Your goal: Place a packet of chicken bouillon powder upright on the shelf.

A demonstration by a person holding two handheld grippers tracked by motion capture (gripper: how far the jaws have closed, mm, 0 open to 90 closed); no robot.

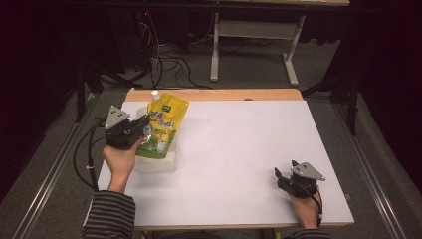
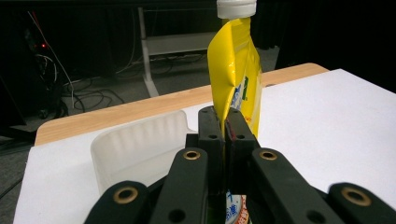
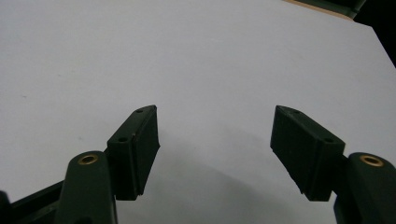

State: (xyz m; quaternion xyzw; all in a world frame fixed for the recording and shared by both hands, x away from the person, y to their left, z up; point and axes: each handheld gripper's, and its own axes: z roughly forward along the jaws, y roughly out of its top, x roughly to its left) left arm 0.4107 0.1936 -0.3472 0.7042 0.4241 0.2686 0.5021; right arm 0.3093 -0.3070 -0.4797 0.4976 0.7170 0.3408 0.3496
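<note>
A yellow spouted pouch [image 1: 163, 127] with a white cap [image 1: 155, 94] hangs above the table's left side, pinched at its edge by my left gripper [image 1: 145, 130]. In the left gripper view the pouch [image 2: 238, 74] rises upright between the two closed jaws of that gripper [image 2: 225, 128], its cap [image 2: 236, 8] at the top. A translucent white plastic tray [image 1: 157, 163] lies under the pouch; in the left gripper view the tray [image 2: 135, 147] sits to the left of the jaws. My right gripper [image 1: 279, 176] rests near the front right of the table, jaws wide apart over the bare white surface [image 3: 215, 60].
The white table sheet [image 1: 239, 149] has a wooden strip [image 1: 219, 94] along its far edge. Beyond it stand a metal table frame [image 1: 254, 45] and loose cables [image 1: 164, 59] on the floor.
</note>
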